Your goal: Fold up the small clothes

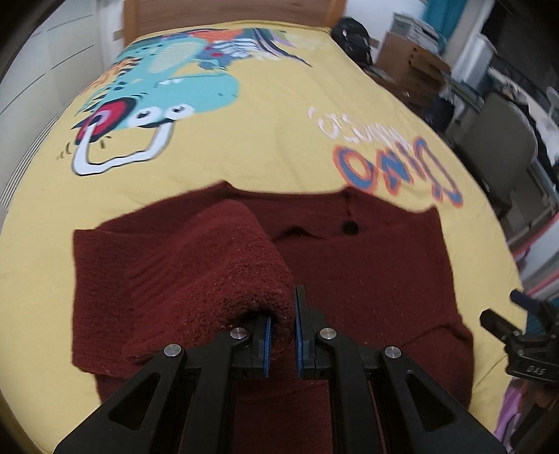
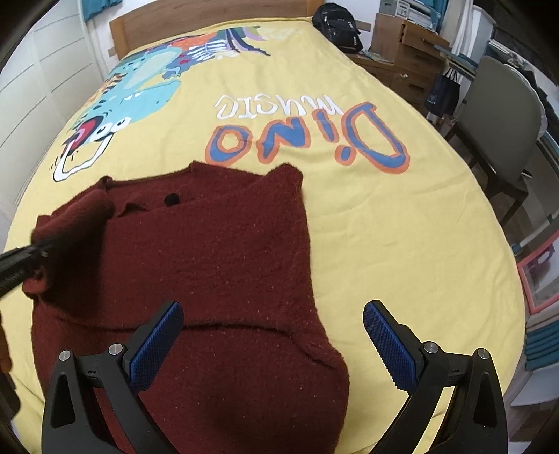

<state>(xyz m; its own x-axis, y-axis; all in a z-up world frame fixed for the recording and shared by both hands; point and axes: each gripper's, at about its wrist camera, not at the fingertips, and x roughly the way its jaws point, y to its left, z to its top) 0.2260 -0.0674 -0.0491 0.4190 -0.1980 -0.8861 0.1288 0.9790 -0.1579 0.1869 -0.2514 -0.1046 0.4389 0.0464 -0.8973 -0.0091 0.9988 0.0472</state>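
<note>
right wrist: sweater [image 2: 216, 265] neckline faces headboard [image 2: 209, 10]

Left gripper [image 1: 283, 328], black two-finger tool with blue ribbed pads: jaws nearly closed, pinching raised fold of dark red fuzzy knit sweater [image 1: 367, 279]; fabric drapes over left finger, right finger bare. Same gripper appears at left edge of right wrist view, blurred, fabric bunched at tip. Right gripper [image 2: 272, 331], black with blue textured pads: jaws spread wide, holding nothing, hovering above near right part of sweater, pointing forward and slightly down.
</note>
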